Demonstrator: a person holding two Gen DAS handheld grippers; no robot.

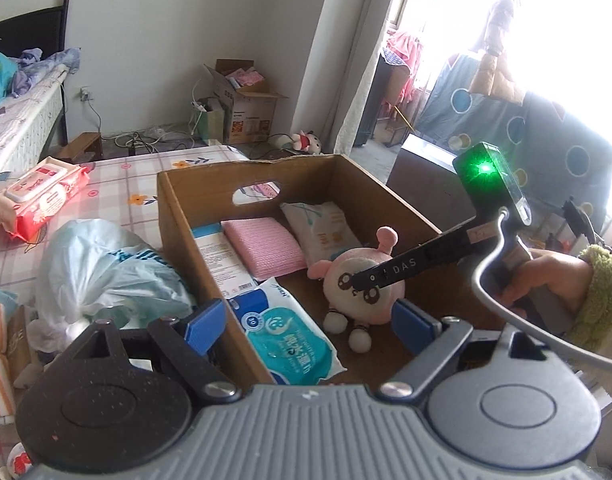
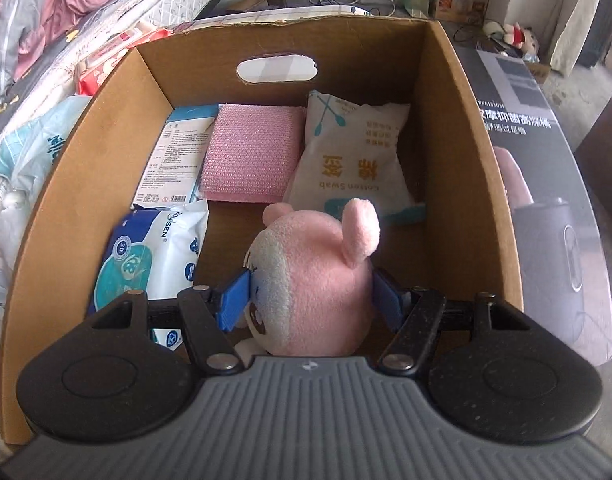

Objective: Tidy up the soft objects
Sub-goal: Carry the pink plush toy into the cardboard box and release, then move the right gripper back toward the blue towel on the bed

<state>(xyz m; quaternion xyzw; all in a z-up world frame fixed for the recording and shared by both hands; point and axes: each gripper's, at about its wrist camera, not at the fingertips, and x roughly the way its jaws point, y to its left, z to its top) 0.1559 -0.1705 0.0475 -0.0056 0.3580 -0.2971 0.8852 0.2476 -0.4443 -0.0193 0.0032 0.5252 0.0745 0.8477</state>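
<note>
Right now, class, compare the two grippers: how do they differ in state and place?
The right gripper has the pink plush toy between its blue pads, inside the cardboard box; the left gripper has its jaws wide with nothing between them. The right gripper reaches down into the box; the left gripper hovers at the box's near edge. Both have blue pads.

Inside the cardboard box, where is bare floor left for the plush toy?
Bare floor lies between the wet wipes pack, pink sponge and plush toy, and along the right wall. The back row is crowded.
</note>
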